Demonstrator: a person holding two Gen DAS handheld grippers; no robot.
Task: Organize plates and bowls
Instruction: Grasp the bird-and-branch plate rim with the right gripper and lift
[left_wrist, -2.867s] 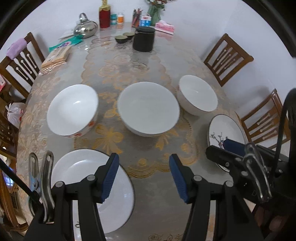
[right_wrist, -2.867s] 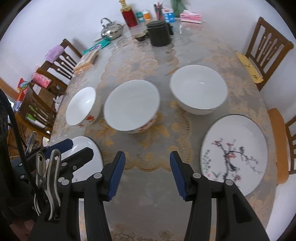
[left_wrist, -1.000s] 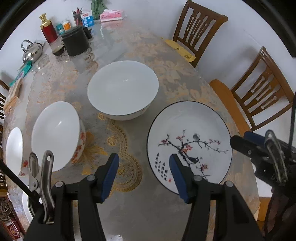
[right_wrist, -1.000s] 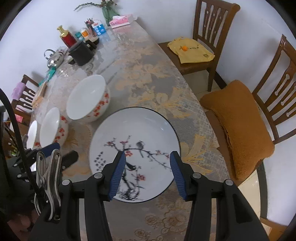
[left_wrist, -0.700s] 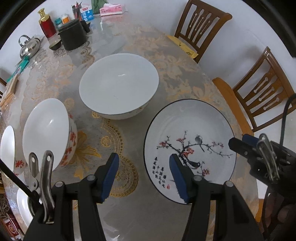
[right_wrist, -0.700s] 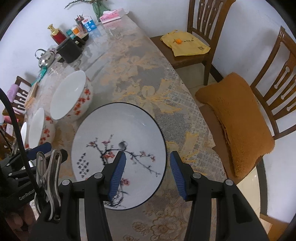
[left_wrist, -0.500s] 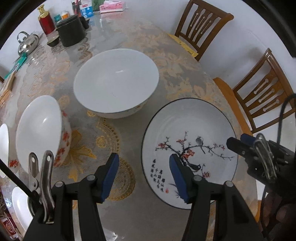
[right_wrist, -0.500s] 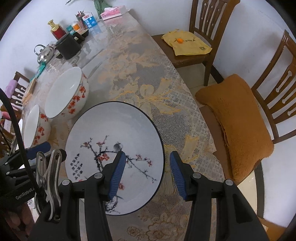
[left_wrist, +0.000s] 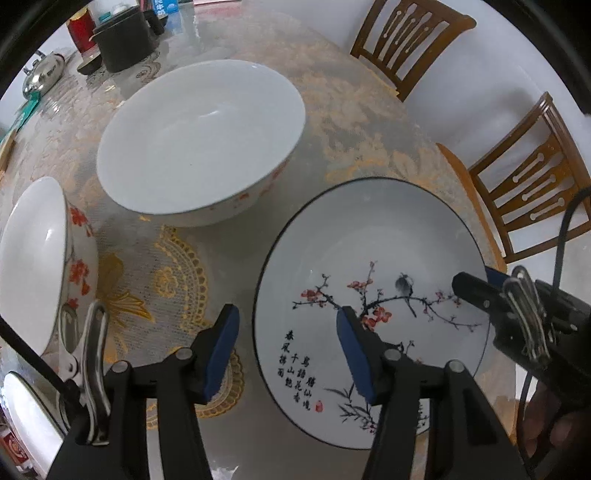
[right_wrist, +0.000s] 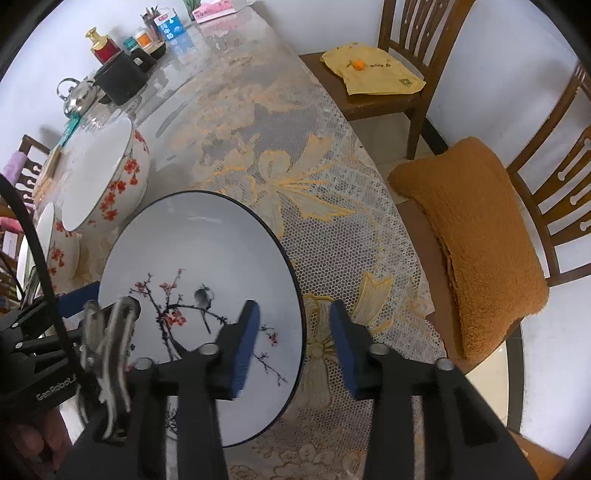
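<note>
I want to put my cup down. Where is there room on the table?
Bare cloth lies beyond the bird plate, toward the tissue box. There is a smaller patch between that plate and the big bowl. The far corner by the kettle is crowded.

A counter (right_wrist: 295, 155) covered with a lace cloth patterned in gold flowers, set against a plain white wall (right_wrist: 480, 92). Two dark wooden chairs (left_wrist: 410, 40) stand along its side: one seat bears a yellow cloth (right_wrist: 373, 72), the other a brown fleecy cushion (right_wrist: 476, 240). Pale floor (right_wrist: 384, 133) shows between them.
</note>
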